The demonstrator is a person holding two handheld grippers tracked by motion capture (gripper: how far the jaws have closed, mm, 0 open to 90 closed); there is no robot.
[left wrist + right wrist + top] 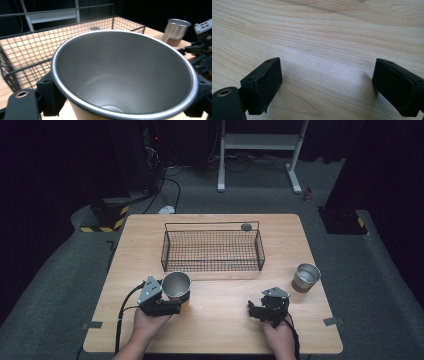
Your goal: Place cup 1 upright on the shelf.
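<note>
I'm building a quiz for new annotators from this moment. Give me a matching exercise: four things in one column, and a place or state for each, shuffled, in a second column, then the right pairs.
Things:
1. left gripper
2. right gripper
3. wire basket
4. far cup

Places or states:
A. stands alone near the table's right edge
B. jaws apart over bare wood, nothing between them
C. sits at the middle of the table, towards its far edge
D. jaws closed on the near cup

Pairs: 1-D, 2-B, 3-C, 4-A
</note>
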